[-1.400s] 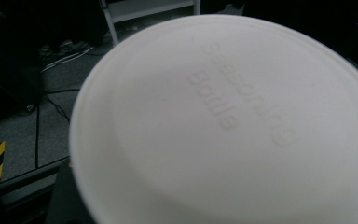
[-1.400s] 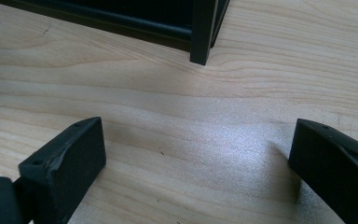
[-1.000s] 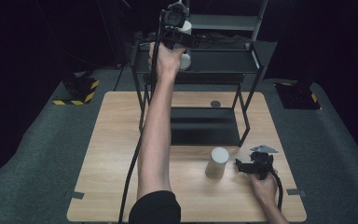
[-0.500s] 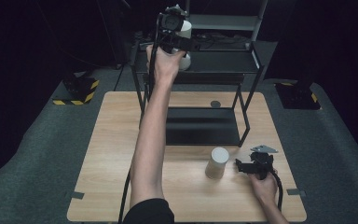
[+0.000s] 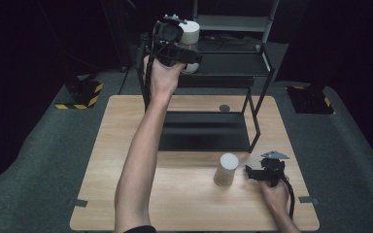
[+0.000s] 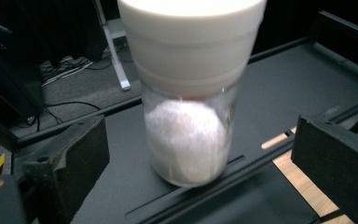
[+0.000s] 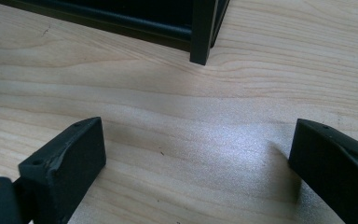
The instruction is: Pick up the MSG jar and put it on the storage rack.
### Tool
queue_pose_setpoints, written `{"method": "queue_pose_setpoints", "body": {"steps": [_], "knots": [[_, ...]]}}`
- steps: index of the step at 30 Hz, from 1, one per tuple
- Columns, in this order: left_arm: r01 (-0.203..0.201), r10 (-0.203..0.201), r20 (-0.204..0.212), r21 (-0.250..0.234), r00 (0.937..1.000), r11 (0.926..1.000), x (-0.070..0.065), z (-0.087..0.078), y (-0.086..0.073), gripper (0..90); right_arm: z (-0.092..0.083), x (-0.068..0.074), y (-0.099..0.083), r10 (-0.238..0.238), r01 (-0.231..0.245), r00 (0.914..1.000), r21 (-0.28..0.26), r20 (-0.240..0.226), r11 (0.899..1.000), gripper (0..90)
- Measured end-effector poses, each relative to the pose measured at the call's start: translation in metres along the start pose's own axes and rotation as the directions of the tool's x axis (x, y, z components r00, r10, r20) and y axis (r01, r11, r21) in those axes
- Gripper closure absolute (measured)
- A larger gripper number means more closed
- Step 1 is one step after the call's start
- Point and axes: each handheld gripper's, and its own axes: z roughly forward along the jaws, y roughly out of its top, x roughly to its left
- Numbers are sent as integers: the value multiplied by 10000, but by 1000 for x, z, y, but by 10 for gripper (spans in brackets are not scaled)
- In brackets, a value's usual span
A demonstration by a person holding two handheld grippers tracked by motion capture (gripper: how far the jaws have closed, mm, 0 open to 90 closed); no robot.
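The white-lidded glass jar (image 6: 189, 116) stands on the black shelf (image 6: 279, 84), between the left claw (image 5: 187, 51)'s just-spread jaws, untouched. Back straight away from the jar, not brushing it. Right claw (image 5: 252, 173), released, rests on the counter (image 5: 184, 204).

The high view looks forward and down from above the person's side onto the whole wooden table (image 5: 126, 160) and the black shelf rack (image 5: 233, 63) behind it. The left gripper view sits very close to a white-capped jar (image 6: 189, 98) on a rack shelf, facing along its 2 jaws. The right gripper view looks down at the tabletop (image 7: 177, 116) from close range, catching a rack leg (image 7: 201, 32). All 3 views share the rack.
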Motion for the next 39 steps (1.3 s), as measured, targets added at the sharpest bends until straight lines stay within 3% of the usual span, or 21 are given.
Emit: {"method": "queue_pose_setpoints", "body": {"steps": [16, 25, 34, 39], "knots": [[-114, 121, 389, -195, 9992, 9997, 12, -23, -56, 42, 0, 0, 0, 18, -18, 10000, -7, 2, 10000, 30], [8, 4, 496, -227, 9988, 9997, 20, -20, -99, 48, 0, 0, 0, 16, -16, 10000, -12, 1, 10000, 30], [-208, 209, 424, -35, 9989, 9998, 19, -12, -141, 48, 0, 0, 0, 16, -16, 10000, -7, 2, 10000, 30], [-65, 62, 495, 60, 9988, 10000, 20, -6, -168, 48, 0, 0, 0, 13, -13, 10000, -7, 4, 10000, 30]]}}
